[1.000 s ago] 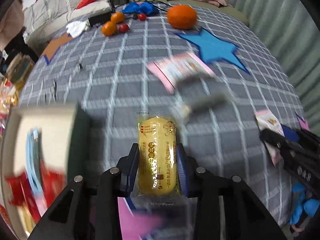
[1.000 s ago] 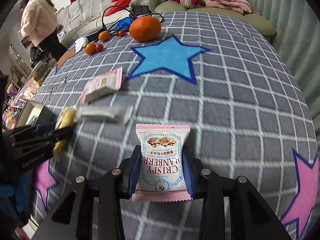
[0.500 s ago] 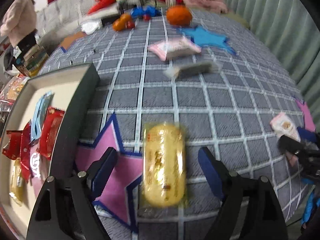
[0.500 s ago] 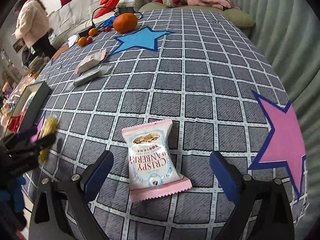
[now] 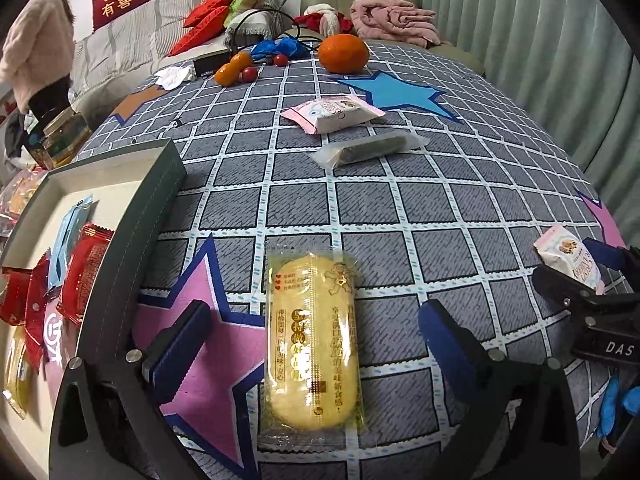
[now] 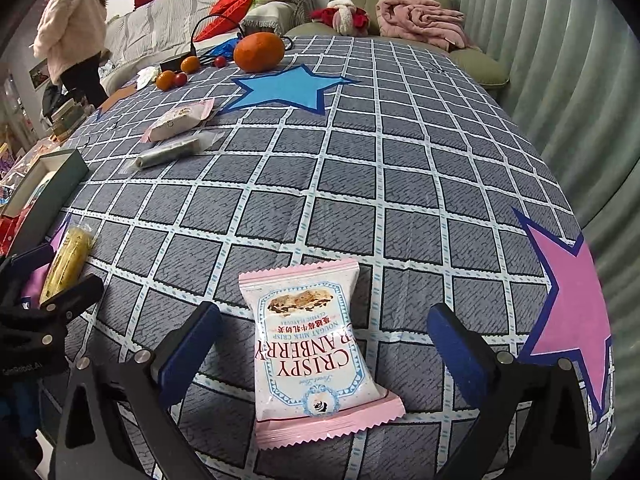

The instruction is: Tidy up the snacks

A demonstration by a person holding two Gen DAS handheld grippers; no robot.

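My left gripper [image 5: 316, 336] is open, its jaws wide on either side of a yellow wrapped cake [image 5: 314, 340] that lies flat on the checked tablecloth. My right gripper [image 6: 324, 348] is open around a pink Crispy Cranberry packet [image 6: 316, 348] lying on the cloth. A dark-walled box [image 5: 132, 236] at the left holds several red and blue snack packets [image 5: 80, 276]. A second pink packet [image 5: 332, 113] and a clear-wrapped dark bar [image 5: 372, 148] lie farther back. The cake [image 6: 68, 260] and the left gripper [image 6: 36, 280] show at the right wrist view's left edge.
A large orange [image 5: 343, 53], small oranges [image 5: 232, 69] and cherry tomatoes [image 5: 249, 74] sit at the far end with cables. A sofa [image 5: 160, 40] and pink blanket [image 5: 394, 22] lie behind. A person [image 6: 74, 36] stands at the far left. A curtain [image 6: 580, 60] hangs on the right.
Both grippers opened and let go: the yellow cake and the pink cranberry packet now lie on the cloth between wide jaws. Both grippers drew back a little.
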